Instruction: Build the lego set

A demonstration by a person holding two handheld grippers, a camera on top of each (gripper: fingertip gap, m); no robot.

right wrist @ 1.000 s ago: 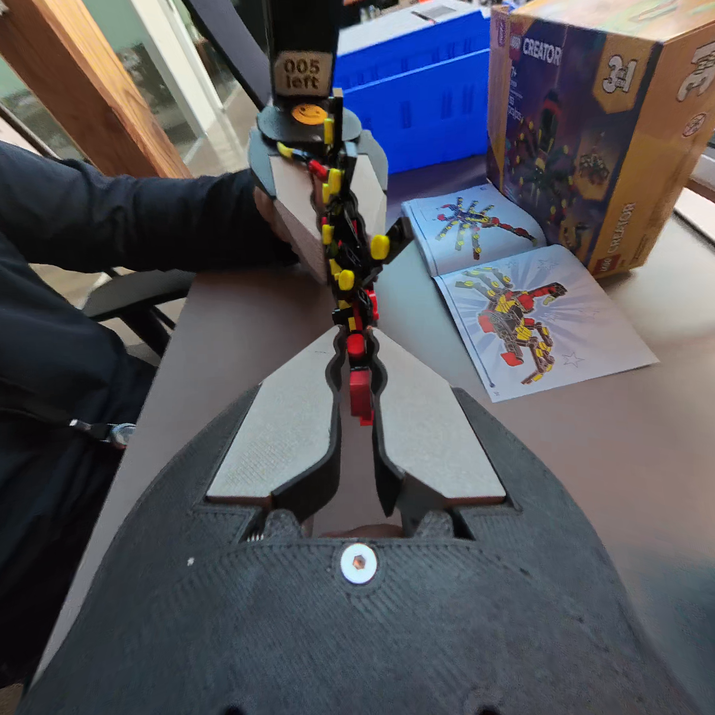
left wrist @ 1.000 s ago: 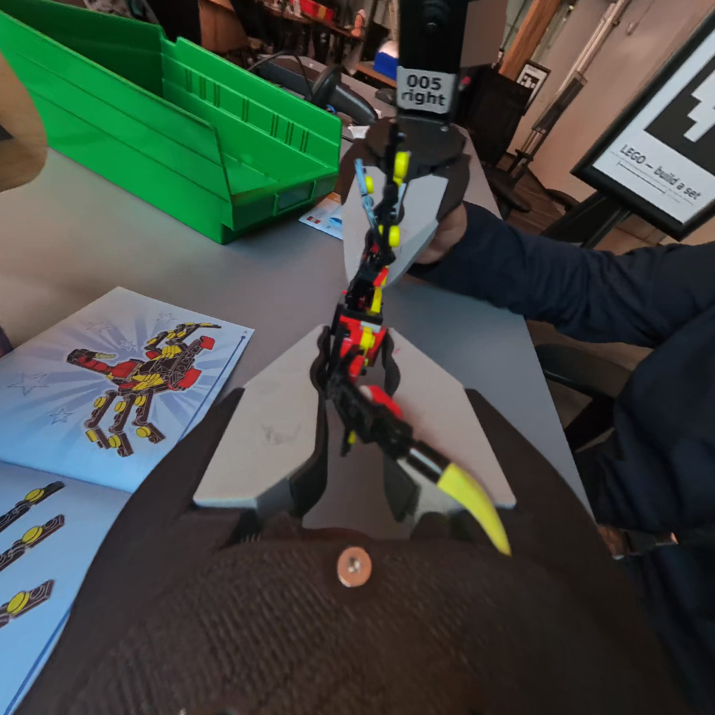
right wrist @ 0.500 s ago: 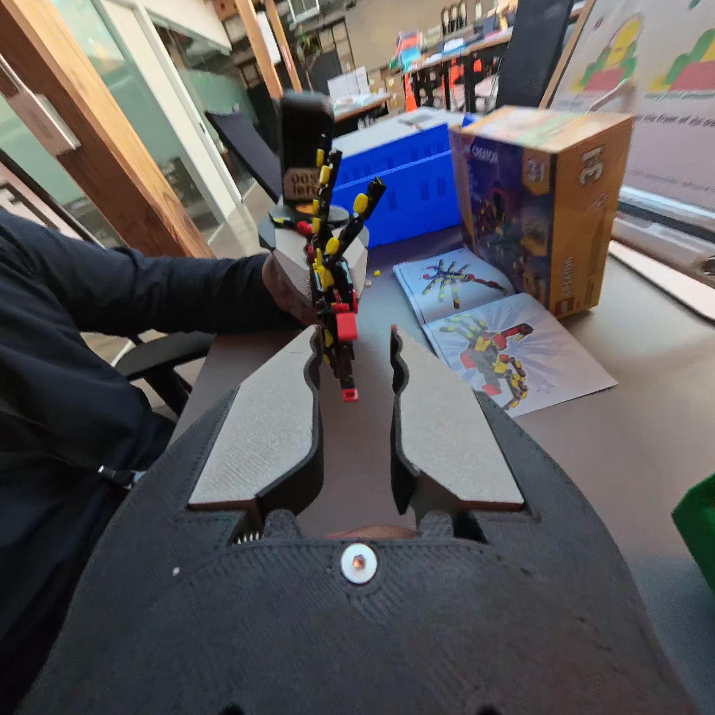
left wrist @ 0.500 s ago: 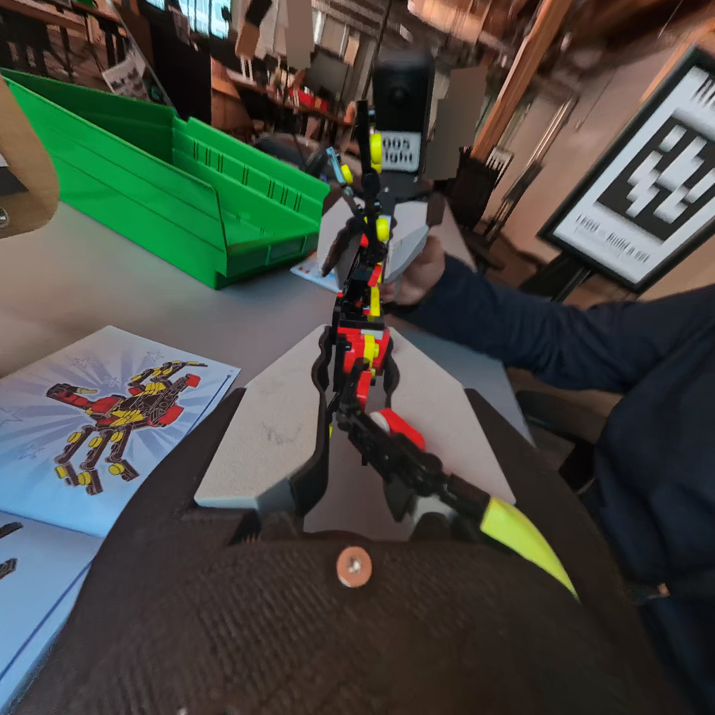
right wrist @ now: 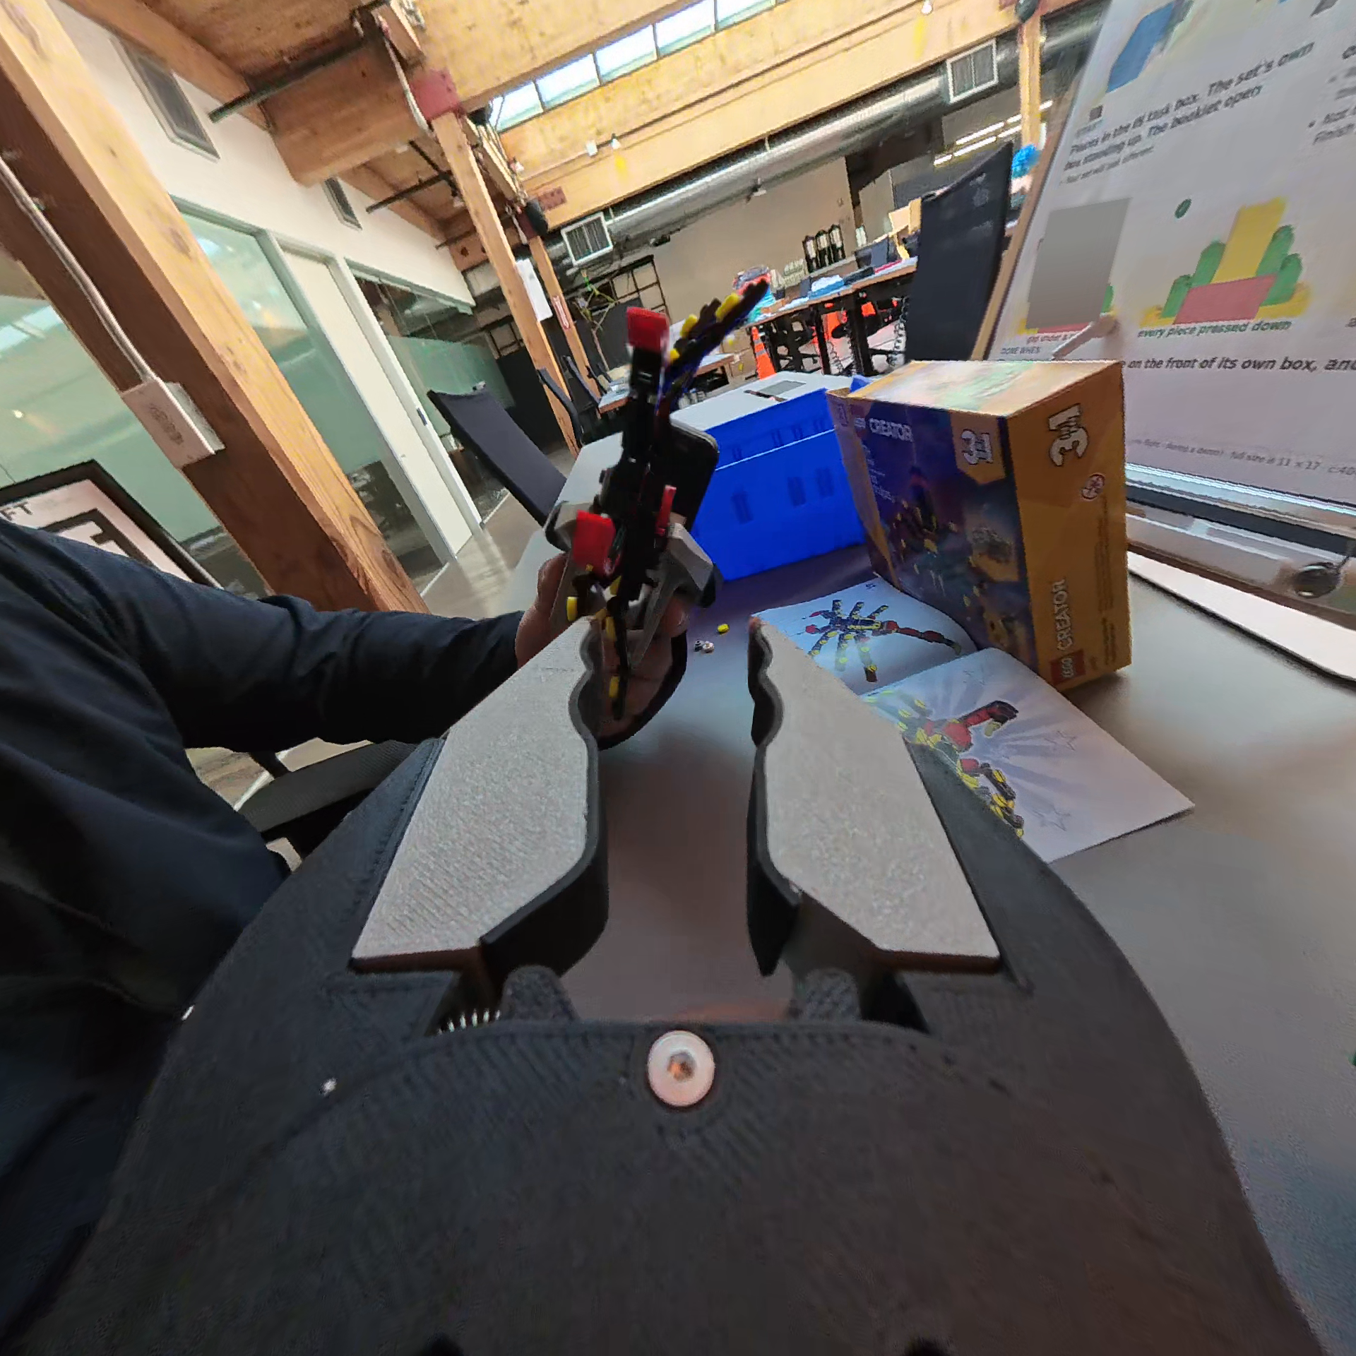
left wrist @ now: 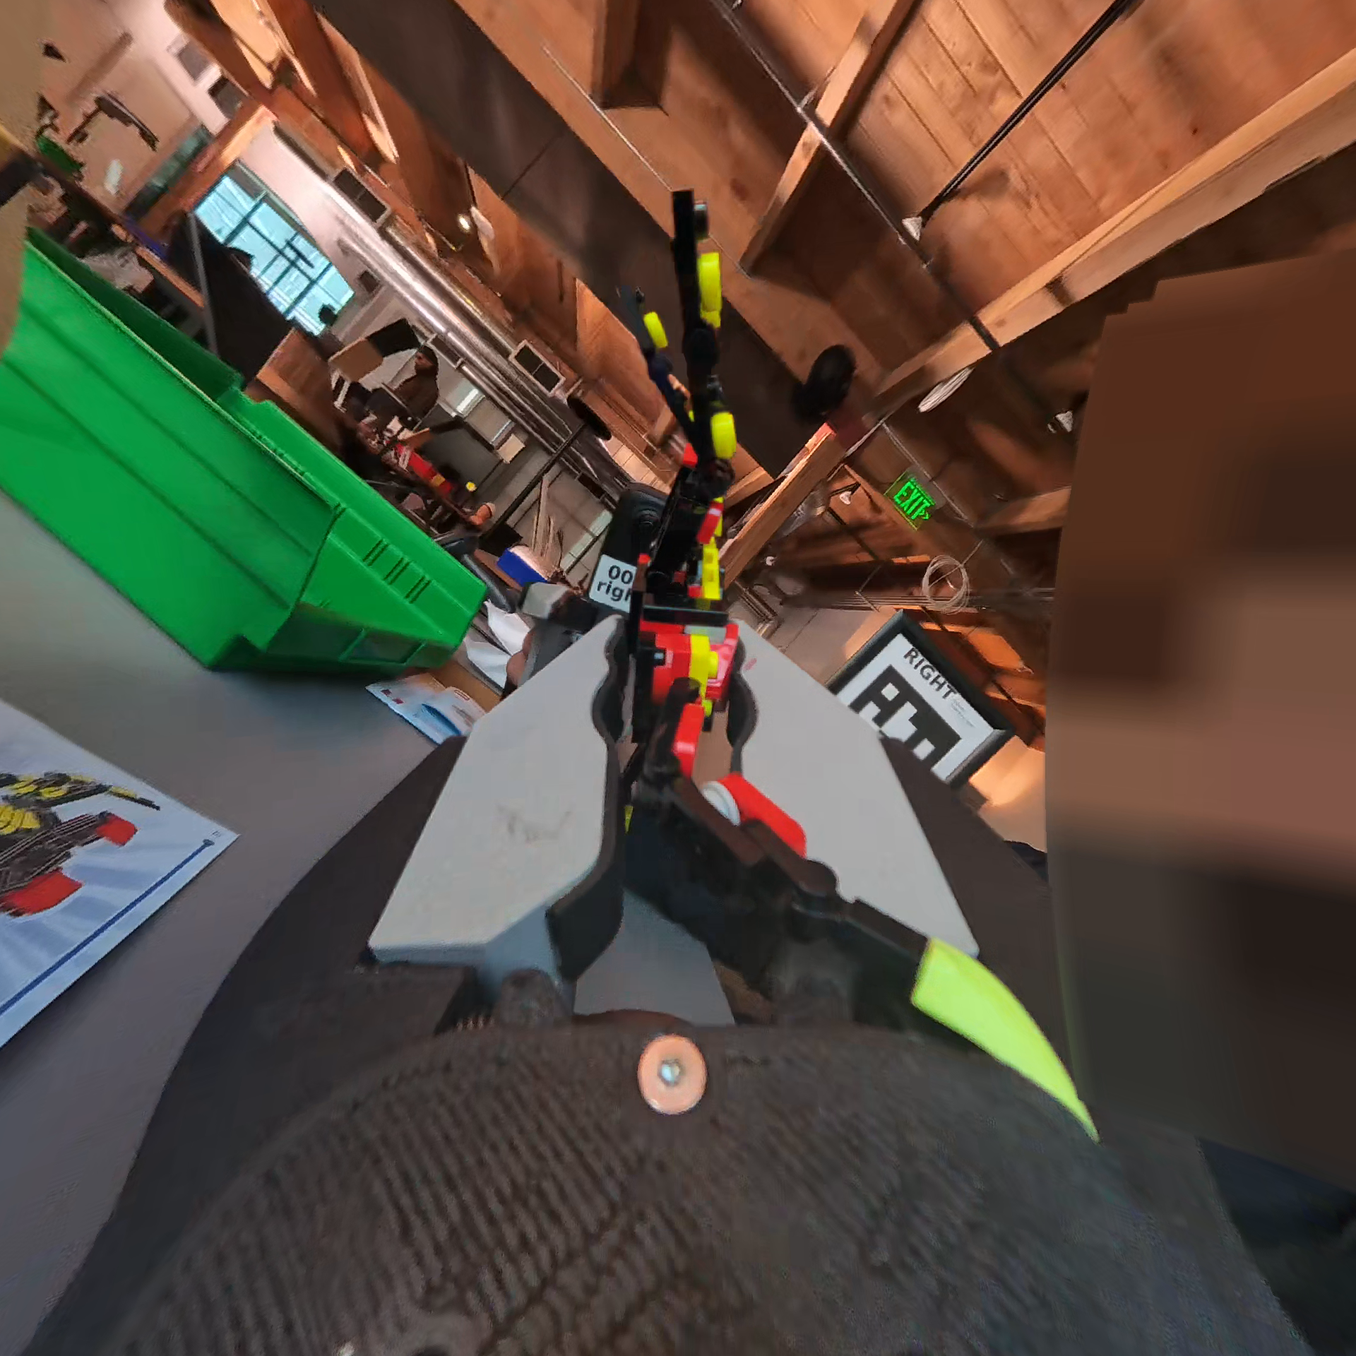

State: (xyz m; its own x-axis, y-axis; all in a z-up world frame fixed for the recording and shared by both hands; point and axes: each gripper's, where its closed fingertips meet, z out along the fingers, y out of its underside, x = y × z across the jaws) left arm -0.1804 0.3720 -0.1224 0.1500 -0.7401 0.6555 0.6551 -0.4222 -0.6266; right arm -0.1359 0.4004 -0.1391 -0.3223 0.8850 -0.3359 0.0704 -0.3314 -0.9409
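My left gripper (left wrist: 679,660) is shut on the black, red and yellow lego model (left wrist: 693,514) and holds it tilted up above the grey table (left wrist: 183,734). The model's legs point up past the fingertips. Its lime-yellow stinger (left wrist: 983,1012) sticks back over the right finger. My right gripper (right wrist: 671,646) is open and empty, a short way from the model (right wrist: 642,440). The right wrist view shows the left gripper (right wrist: 631,587) held in a hand, gripping the model upright. The right gripper (left wrist: 572,609) shows partly behind the model in the left wrist view.
A green bin (left wrist: 220,514) stands at the left. The open instruction booklet (right wrist: 990,748) lies on the table, with the lego box (right wrist: 990,514) and a blue bin (right wrist: 778,499) behind it. Small loose pieces (right wrist: 715,638) lie near the booklet. A dark sleeve (right wrist: 220,660) reaches in from the left. The grippers' ends are close to 6 cm from one another.
The right gripper has let go of the model, opened and drawn back. The left gripper has tilted upward, swinging the model up with it.
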